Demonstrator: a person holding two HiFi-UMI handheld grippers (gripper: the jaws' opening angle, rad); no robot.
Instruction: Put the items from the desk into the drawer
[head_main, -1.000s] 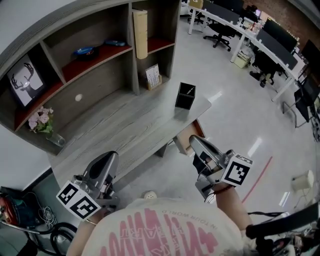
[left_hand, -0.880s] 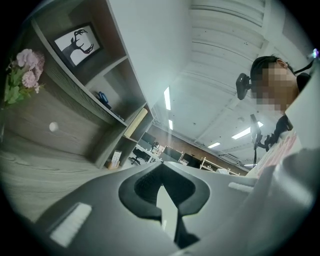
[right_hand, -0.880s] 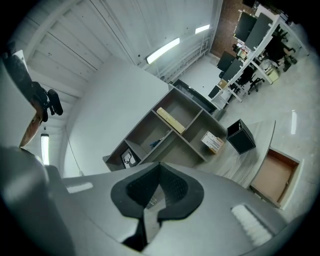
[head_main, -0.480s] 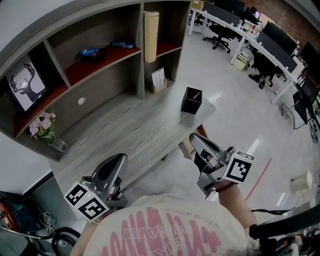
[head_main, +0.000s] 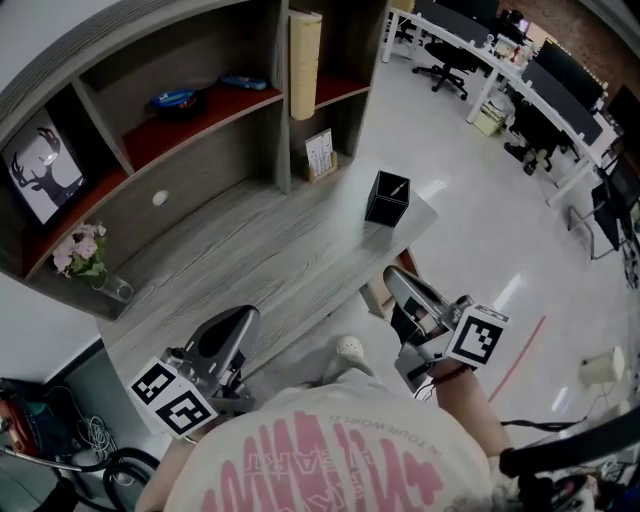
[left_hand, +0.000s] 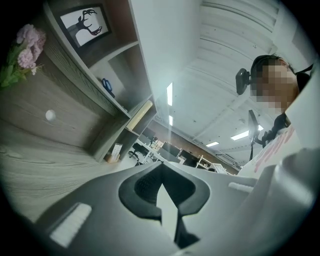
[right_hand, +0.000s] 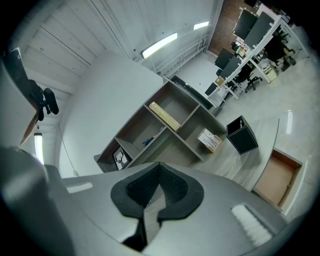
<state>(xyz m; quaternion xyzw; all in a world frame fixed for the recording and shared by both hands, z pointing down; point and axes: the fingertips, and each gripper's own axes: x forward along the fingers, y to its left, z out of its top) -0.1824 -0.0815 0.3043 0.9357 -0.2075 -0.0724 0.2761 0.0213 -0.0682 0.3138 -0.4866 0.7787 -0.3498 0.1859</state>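
Grey wood bench (head_main: 260, 262) holds a black pen pot (head_main: 386, 199). Left gripper (head_main: 236, 318) and right gripper (head_main: 397, 277) both have jaws pressed together, nothing in them.

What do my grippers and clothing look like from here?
The left gripper and right gripper are grey rounded shells tapering to two fingers with black ribbed pads. Each carries a white cube with black square markers. The shirt is white with pink lettering.
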